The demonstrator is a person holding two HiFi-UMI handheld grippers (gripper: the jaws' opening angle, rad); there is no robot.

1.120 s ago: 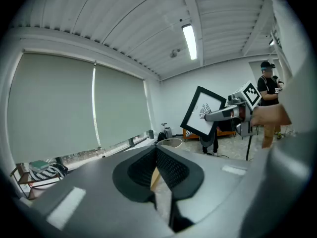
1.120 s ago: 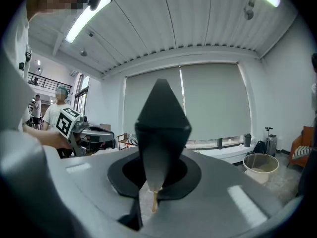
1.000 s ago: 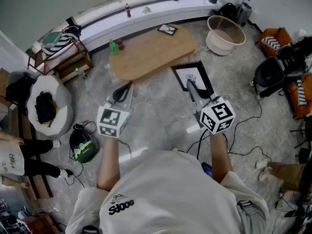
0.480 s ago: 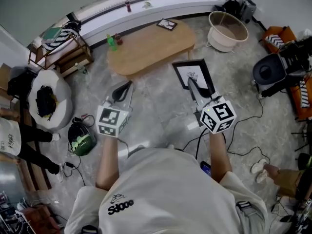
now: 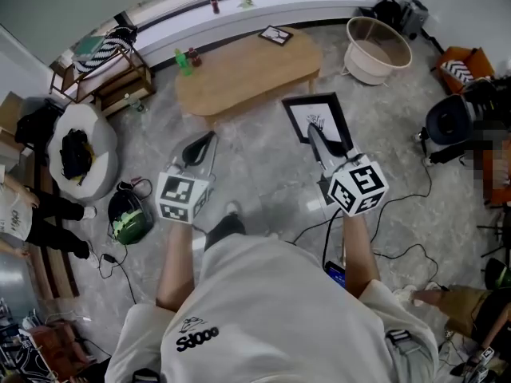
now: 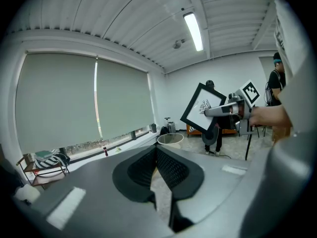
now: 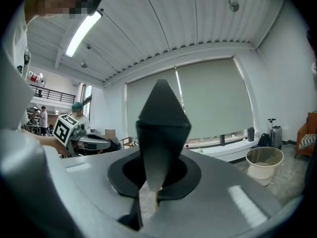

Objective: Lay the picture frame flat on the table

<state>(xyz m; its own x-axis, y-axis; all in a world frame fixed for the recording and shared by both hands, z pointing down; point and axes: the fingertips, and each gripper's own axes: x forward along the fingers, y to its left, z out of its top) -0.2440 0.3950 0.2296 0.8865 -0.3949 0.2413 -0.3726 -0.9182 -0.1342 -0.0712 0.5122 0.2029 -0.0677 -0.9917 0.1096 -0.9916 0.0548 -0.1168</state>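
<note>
A black picture frame with a white drawing hangs above the floor in front of me, short of the wooden table. My right gripper is shut on the frame's near edge. In the right gripper view the frame shows edge-on, standing up between the jaws. My left gripper is shut with nothing in it, to the left of the frame and apart from it. The left gripper view has the tilted frame at the right, and the left gripper pads meet.
On the table lie a small frame and a green bottle. A white basket stands right of the table, a black chair further right. A beanbag, a wooden rack and floor cables lie around.
The frame stays held in my right gripper and both grippers keep their pose. A shoe has come into view below me and the room has shifted slightly.
</note>
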